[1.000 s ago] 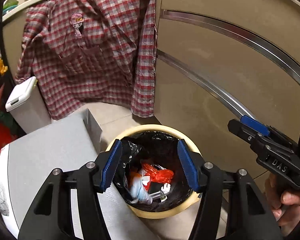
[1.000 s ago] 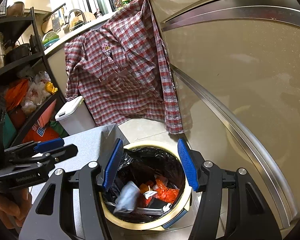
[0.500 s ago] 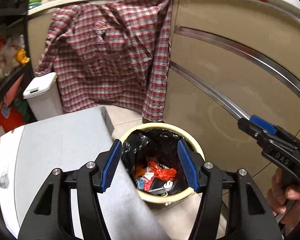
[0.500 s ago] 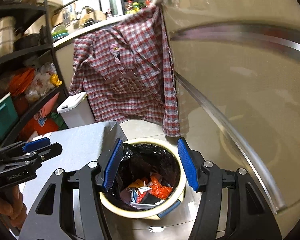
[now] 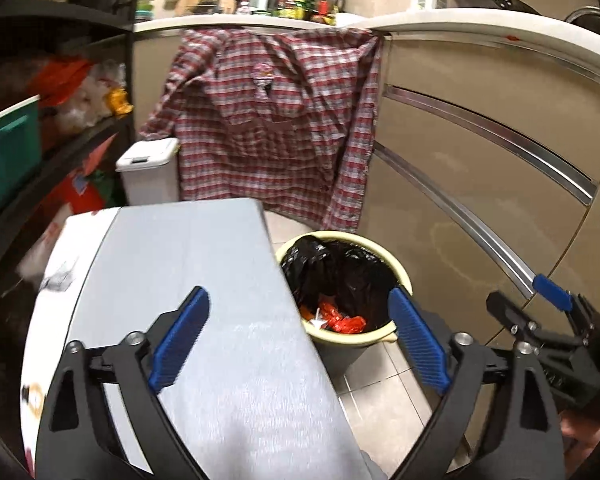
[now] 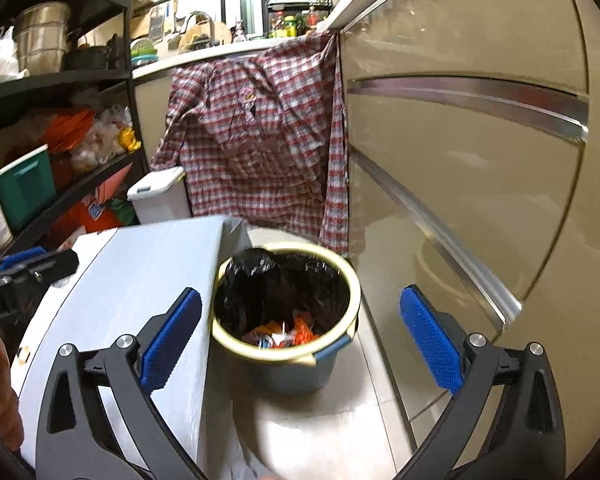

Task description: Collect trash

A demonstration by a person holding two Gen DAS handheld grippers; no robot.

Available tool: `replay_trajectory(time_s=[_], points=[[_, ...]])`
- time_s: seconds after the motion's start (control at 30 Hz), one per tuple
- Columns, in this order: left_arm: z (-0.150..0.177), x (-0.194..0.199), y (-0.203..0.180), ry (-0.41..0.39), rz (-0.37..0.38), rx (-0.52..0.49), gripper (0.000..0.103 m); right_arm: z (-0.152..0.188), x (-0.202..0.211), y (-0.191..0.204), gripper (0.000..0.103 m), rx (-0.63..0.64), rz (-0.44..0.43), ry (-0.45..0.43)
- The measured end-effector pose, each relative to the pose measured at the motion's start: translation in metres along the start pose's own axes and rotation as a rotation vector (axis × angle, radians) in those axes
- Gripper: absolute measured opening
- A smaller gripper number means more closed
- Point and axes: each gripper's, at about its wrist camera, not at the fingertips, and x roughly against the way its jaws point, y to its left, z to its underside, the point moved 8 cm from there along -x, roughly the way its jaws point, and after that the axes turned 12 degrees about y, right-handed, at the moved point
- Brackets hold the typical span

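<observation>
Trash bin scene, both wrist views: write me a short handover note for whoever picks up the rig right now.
Left tool: open, nothing between its pads; its jaws have just been opening.
Right tool: open, empty too; its jaws have also just been opening.
Trash bin: on the tiled floor beside the grey table, below the cabinet drawers. It has a black liner, with red, orange and white scraps at the bottom.
Done: some trash is already in the bin, and neither tool carries anything.
Left: no loose trash shows clearly in either view; look around for more pieces before continuing.
</observation>
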Motion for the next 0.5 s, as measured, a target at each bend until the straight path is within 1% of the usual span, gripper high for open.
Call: replay_trajectory(time_s=[0.07, 0.2, 0.3, 0.33, 0.43, 0.5], points=[[0.008, 0.007, 0.002, -0.006, -0.013, 0.016, 0.095, 0.008, 0.003, 0.001, 0.098, 0.007, 0.002, 0.008], [0.028, 0.014, 0.005, -0.021, -0.026, 0.036, 0.095, 0.022, 0.009, 0.002, 0.098, 0.019, 0.017, 0.005], [0.046, 0.007, 0.012, -0.014, -0.037, 0.056, 0.095, 0.030, 0.006, 0.001, 0.098, 0.013, 0.019, 0.021], [0.053, 0.002, 0.015, -0.009, -0.052, 0.052, 0.095, 0.031, 0.003, 0.002, 0.098, 0.016, 0.020, 0.027], [0.062, -0.007, 0.020, 0.012, -0.083, 0.054, 0.095, 0.030, -0.004, 0.005, 0.098, 0.029, 0.024, 0.034], [0.063, -0.012, 0.020, 0.020, -0.083, 0.057, 0.095, 0.031, -0.008, 0.007, 0.098, 0.031, 0.023, 0.043]])
